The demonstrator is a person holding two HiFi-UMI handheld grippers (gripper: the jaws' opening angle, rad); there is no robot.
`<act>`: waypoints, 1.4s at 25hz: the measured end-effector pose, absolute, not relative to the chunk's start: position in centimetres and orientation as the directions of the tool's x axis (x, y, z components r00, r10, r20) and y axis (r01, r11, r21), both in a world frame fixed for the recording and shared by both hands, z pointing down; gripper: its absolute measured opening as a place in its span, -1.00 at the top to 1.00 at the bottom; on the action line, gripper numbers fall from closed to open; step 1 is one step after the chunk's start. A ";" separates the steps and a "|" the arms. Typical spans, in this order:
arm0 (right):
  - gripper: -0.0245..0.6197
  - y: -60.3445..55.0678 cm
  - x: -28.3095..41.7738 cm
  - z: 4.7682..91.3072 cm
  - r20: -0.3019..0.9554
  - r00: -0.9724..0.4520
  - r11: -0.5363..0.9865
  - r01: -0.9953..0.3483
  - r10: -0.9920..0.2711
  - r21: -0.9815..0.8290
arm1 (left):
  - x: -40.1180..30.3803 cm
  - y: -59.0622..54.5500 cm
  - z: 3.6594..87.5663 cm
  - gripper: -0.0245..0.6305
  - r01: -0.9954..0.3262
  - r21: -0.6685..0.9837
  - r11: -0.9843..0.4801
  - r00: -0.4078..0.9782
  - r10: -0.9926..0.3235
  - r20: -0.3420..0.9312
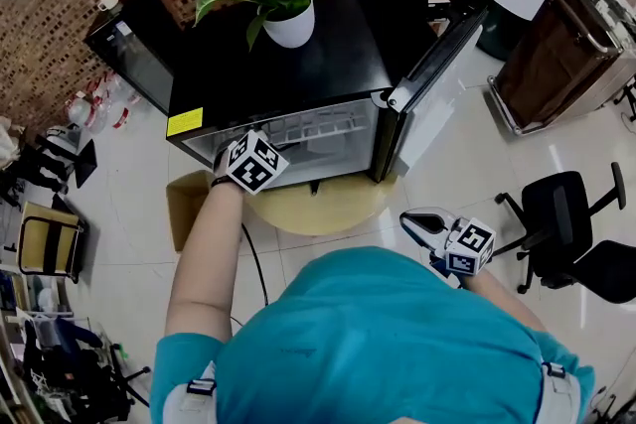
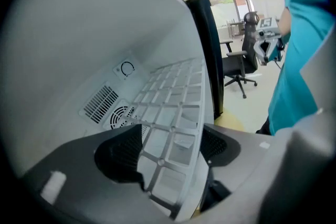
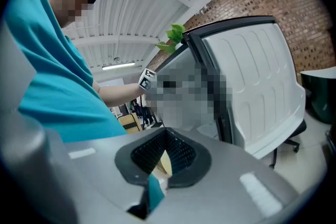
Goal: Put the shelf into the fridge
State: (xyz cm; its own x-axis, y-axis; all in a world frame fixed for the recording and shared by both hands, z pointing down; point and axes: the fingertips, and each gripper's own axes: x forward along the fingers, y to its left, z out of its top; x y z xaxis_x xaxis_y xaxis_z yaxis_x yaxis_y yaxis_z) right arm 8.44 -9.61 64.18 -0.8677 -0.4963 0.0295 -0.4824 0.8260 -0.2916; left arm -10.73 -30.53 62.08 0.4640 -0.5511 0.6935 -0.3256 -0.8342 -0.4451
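Note:
The black mini fridge (image 1: pixel 278 79) stands on a low round table with its door (image 1: pixel 432 74) swung open to the right. The white grid shelf (image 2: pixel 168 113) sits tilted inside the white cavity; in the head view the shelf (image 1: pixel 318 129) shows through the opening. My left gripper (image 2: pixel 170 139) reaches into the fridge with its jaws wide. The shelf's front rim runs between them, close to the right pad (image 2: pixel 218 147), with no clear pinch. Its marker cube (image 1: pixel 253 162) is at the fridge's front edge. My right gripper (image 1: pixel 422 221) hangs by my body, shut and empty, facing the door's liner (image 3: pixel 257 86).
A potted plant (image 1: pixel 288 10) stands on the fridge top. The round wooden table (image 1: pixel 318 204) carries the fridge. A black office chair (image 1: pixel 566 223) is at the right, a second dark cabinet (image 1: pixel 139 45) at the left, a brown cart (image 1: pixel 561 55) at the far right.

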 end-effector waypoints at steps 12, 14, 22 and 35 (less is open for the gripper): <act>0.92 -7.7 12.3 62.8 -0.006 -0.902 0.873 -0.416 -0.432 -0.255 | -12.7 -25.0 59.2 0.60 -0.588 -0.555 -0.588 0.386 -0.807 0.446; 0.92 -7.2 13.5 62.8 -0.016 -0.913 0.886 -0.391 -0.408 -0.248 | -11.8 -22.4 58.2 0.70 -0.667 -0.480 -0.570 0.426 -0.820 0.381; 0.92 -6.2 15.5 63.4 0.021 -0.927 0.898 -0.368 -0.375 -0.240 | -6.2 -12.8 55.4 0.93 -0.737 -0.103 -0.668 0.659 -0.744 0.114; 0.92 -3.0 13.6 61.1 0.043 -0.888 0.837 -0.447 -0.458 -0.315 | -3.5 -2.4 60.2 0.93 -0.551 0.088 -0.830 0.833 -0.543 0.104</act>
State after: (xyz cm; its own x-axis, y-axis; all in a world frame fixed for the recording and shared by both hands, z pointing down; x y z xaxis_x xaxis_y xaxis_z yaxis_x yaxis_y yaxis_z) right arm 13.64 -2.97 61.07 -0.8878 -0.4583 0.0427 -0.4473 0.8370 -0.3153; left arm -3.49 -2.38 60.24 0.8334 -0.5427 0.1044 -0.5513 -0.8296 0.0880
